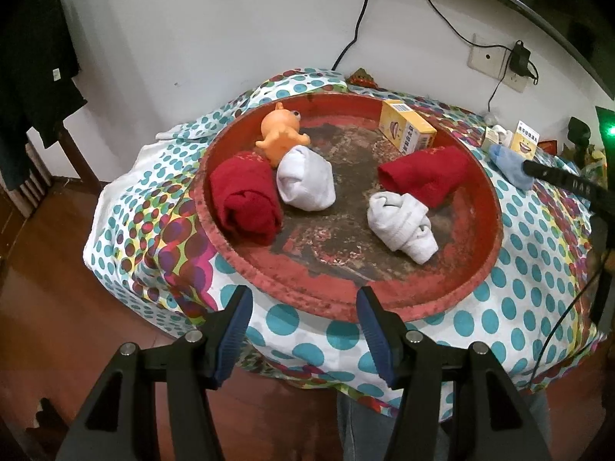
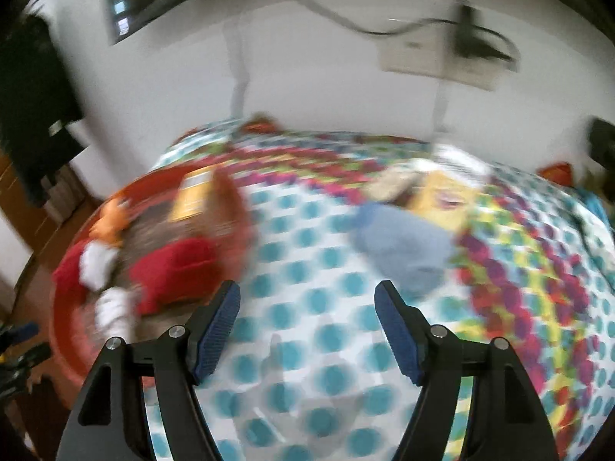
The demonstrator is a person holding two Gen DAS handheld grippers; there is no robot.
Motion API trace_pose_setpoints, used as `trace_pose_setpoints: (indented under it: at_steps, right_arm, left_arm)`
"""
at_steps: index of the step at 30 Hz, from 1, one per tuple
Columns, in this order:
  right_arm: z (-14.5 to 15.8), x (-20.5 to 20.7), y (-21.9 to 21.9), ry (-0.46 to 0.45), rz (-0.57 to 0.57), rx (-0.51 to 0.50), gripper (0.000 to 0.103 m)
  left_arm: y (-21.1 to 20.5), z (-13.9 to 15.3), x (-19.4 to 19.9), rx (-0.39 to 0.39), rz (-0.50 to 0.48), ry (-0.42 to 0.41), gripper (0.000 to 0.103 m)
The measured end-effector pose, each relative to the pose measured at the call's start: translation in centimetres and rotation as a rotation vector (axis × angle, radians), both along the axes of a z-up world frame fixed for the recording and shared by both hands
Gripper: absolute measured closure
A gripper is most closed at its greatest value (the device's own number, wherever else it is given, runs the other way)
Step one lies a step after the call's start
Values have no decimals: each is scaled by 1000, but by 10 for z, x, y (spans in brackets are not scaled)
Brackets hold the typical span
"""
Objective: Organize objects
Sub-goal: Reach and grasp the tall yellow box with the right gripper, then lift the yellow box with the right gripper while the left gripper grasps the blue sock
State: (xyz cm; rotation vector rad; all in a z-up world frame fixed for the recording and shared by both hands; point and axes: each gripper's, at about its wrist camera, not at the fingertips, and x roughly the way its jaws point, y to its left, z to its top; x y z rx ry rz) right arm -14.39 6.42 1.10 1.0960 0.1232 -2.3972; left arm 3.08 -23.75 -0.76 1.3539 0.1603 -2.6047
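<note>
A round red tray (image 1: 388, 299) on the dotted cloth holds two rolled red socks (image 1: 246, 196) (image 1: 426, 174), two white sock bundles (image 1: 305, 178) (image 1: 401, 219), an orange toy (image 1: 280, 132) and a yellow box (image 1: 405, 126). My left gripper (image 1: 303, 299) hovers open at the tray's near rim with nothing between its fingers. In the blurred right wrist view my right gripper (image 2: 307, 296) is open and empty over the cloth, right of the tray (image 2: 69, 345). A blue sock (image 2: 403, 249) lies just beyond its right finger (image 2: 396, 326), and appears in the left wrist view as the blue sock (image 1: 509, 165).
A second yellow box (image 1: 526, 142) and small white items (image 1: 499, 134) sit on the cloth (image 1: 519, 288) right of the tray. A wall socket with charger (image 1: 517, 61) and cables hang behind. Dark cables and gear (image 1: 576, 184) cross the right edge. Wooden floor lies to the left.
</note>
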Motion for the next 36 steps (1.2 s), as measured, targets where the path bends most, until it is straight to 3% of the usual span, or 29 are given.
trace_pose_setpoints:
  at_steps: [5, 9, 18, 20, 22, 27, 30, 36]
  right_arm:
    - [-11, -52, 47, -21, -149, 15, 30]
    - [-23, -92, 68, -86, -214, -30, 30]
    - [-44, -142, 58, -145, -264, -104, 31]
    - [-46, -143, 52, -138, -253, -101, 37]
    - [-46, -141, 46, -138, -219, -126, 55]
    - [-41, -125, 32, -118, -159, -119, 74]
    - [-38, -112, 33, -141, -122, -160, 75]
    - [-21, -78, 41, -119, -47, -181, 76]
  left_arm:
    - [9, -3, -3, -6, -16, -13, 45]
    - [18, -8, -6, -27, -41, -25, 45]
    - [30, -2, -8, -64, -71, -10, 45]
    - [31, -2, -9, -62, -73, -12, 45]
    - [34, -3, -11, -66, -80, -21, 45]
    - [41, -2, -14, -47, -106, -17, 45]
    - [48, 0, -17, -59, -118, -15, 45]
    - [66, 6, -28, -10, -165, -8, 45]
